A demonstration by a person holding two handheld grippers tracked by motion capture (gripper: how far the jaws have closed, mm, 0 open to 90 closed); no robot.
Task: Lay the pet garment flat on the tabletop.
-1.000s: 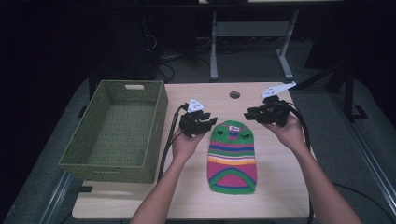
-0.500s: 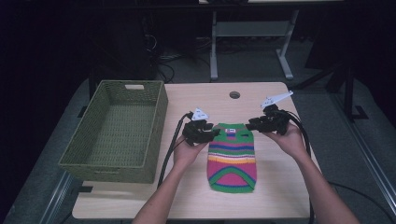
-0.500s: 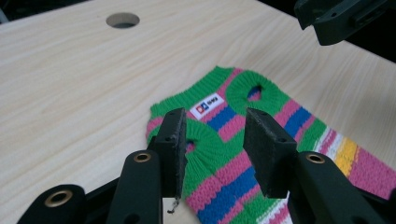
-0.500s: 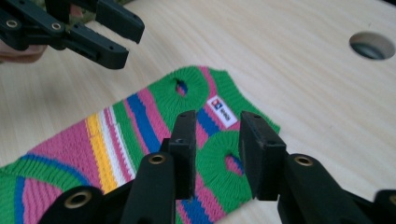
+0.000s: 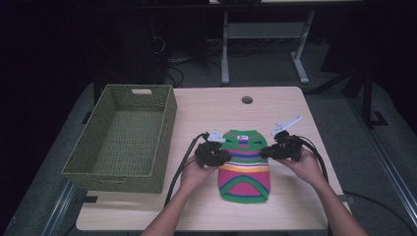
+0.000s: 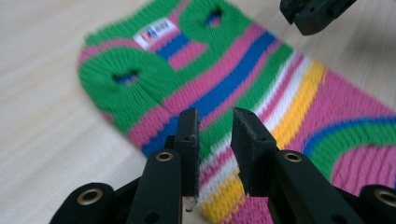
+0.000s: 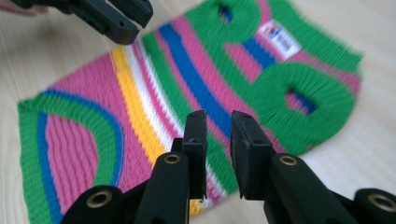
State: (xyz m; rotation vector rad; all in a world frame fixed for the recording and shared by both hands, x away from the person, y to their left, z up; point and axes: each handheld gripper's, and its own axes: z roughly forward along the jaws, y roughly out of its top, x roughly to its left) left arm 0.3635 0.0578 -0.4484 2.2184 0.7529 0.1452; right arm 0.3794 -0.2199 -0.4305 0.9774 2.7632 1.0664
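A small knitted sweater (image 5: 244,164) in green, pink, blue, yellow and white stripes lies flat on the wooden table (image 5: 285,108), its white label toward the far edge. My left gripper (image 5: 222,156) is low at the sweater's left edge, my right gripper (image 5: 264,151) at its right edge. In the left gripper view the jaws (image 6: 215,116) stand a narrow gap apart over the striped knit (image 6: 224,70); they have just been closing, with no fabric pinched between them. The right gripper (image 7: 218,119) shows the same narrow gap over the sweater (image 7: 196,74), also just closing.
A green woven basket (image 5: 113,179) stands at the table's left, with nothing inside. A round cable hole (image 5: 247,100) sits near the far edge. Cables trail from both grippers toward the near edge. Dark floor and a desk frame lie beyond.
Both hands have come down and toward the near side, from above the sweater's collar to its two side edges. Both pairs of jaws stand closer together than before.
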